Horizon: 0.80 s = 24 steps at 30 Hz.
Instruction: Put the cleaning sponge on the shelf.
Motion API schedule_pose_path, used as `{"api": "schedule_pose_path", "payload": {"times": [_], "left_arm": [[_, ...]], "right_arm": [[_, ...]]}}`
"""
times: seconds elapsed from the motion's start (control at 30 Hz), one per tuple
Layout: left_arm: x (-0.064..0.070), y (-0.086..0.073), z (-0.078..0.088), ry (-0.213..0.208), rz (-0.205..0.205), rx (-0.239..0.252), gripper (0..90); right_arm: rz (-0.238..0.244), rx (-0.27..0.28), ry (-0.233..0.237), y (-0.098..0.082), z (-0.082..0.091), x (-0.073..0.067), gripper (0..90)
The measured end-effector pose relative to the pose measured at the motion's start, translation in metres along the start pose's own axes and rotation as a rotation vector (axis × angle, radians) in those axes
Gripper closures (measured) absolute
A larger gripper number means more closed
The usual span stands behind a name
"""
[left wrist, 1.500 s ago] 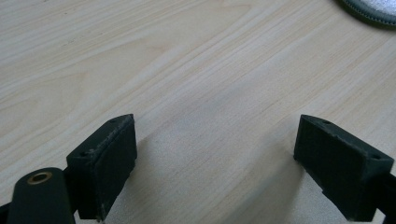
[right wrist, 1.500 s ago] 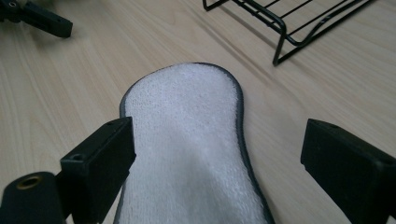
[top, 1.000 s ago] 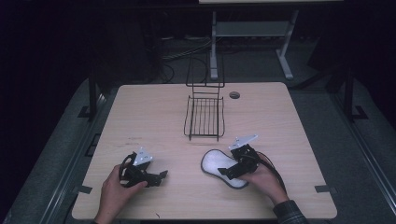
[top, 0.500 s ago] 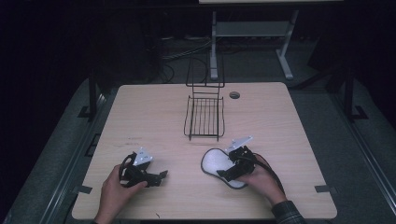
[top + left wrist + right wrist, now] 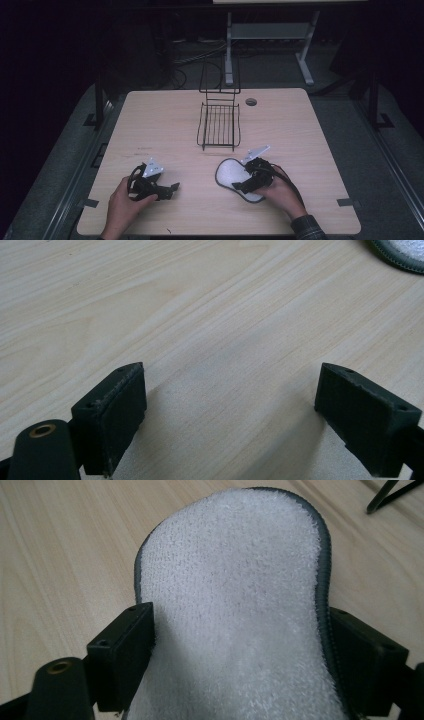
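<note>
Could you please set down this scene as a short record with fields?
surface: wooden table
item in hand: white fluffy insole with grey edging, lying flat
right gripper: jaws astride the insole's two edges, having just closed a little; a firm grip cannot be told
left gripper: jaws wide apart over bare wood, holding nothing
other item: black wire rack at the table's middle, beyond the insole
contact: insole and rack apart

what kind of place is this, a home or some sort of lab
Most likely a lab or recording room, not a home: a bare wooden table in a dark room, loose cables on the floor behind it, and a metal stand.
</note>
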State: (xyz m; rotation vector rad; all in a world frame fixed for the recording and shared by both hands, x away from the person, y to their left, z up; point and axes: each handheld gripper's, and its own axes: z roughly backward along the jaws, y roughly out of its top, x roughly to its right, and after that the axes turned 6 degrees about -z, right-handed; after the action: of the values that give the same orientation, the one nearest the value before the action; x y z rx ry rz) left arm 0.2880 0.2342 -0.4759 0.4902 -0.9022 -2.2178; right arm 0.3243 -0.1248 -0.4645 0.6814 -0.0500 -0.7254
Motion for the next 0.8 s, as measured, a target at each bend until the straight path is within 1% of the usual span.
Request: {"api": "schedule_pose_path", "payload": {"times": [0.07, 0.2, 0.33, 0.47, 0.73, 0.8], "left_arm": [[0.000, 0.000, 0.000, 0.000, 0.000, 0.000, 12.4], [0.000, 0.000, 0.000, 0.000, 0.000, 0.000, 12.4], [0.000, 0.000, 0.000, 0.000, 0.000, 0.000, 12.4], [0.000, 0.000, 0.000, 0.000, 0.000, 0.000, 12.4], [0.000, 0.000, 0.000, 0.000, -0.003, -0.003, 12.4], [0.000, 0.000, 0.000, -0.001, -0.003, -0.003, 12.4]], "right_arm": [[0.001, 0.002, 0.003, 0.000, 0.000, 0.000, 19.3], [0.012, -0.001, -0.005, 0.000, 0.003, -0.001, 20.9], [0.027, 0.008, -0.011, 0.001, 0.005, -0.002, 22.4], [0.021, 0.013, -0.009, 0.001, 0.007, -0.002, 24.7], [0.005, 0.049, 0.010, 0.000, 0.016, 0.002, 36.0], [0.001, 0.065, 0.016, 0.000, 0.018, 0.003, 39.9]]}}
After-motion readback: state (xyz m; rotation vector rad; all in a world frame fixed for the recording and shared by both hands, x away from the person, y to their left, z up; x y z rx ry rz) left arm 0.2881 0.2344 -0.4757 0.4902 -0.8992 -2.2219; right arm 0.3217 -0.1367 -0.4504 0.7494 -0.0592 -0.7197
